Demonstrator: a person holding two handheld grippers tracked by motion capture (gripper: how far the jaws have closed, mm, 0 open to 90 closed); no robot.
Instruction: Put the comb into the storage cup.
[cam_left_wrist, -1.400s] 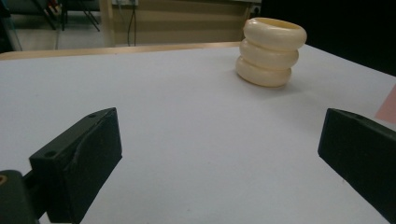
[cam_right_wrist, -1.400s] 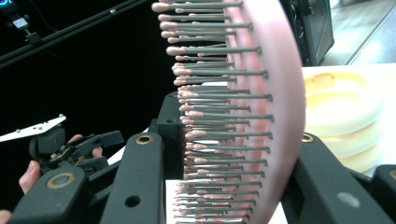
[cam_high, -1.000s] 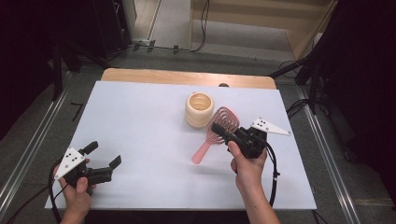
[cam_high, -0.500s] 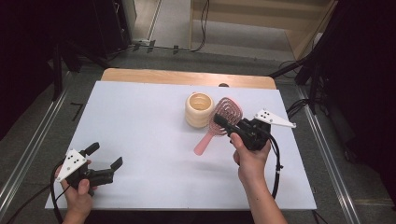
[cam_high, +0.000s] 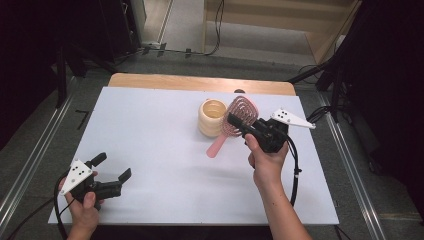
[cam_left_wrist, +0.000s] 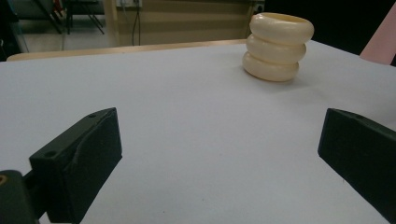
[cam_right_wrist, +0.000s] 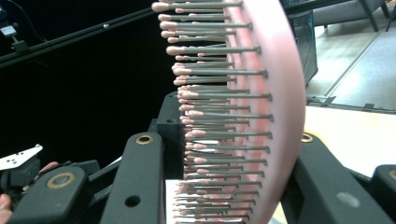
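Pink plastic paddle hairbrush (cam_high: 235, 122) is off the white tabletop (cam_high: 160, 135), tilted, head just beside the cream ribbed three-ring cup (cam_high: 212, 118), handle pointing down-left. Wide bare table to the left; wooden back edge (cam_high: 200, 82) is near behind the cup. Right gripper (cam_high: 239, 122) pinches the brush head (bristles against one jaw). Left gripper (cam_high: 112, 167) sits near the front-left edge, jaws spread wide, holding nothing.
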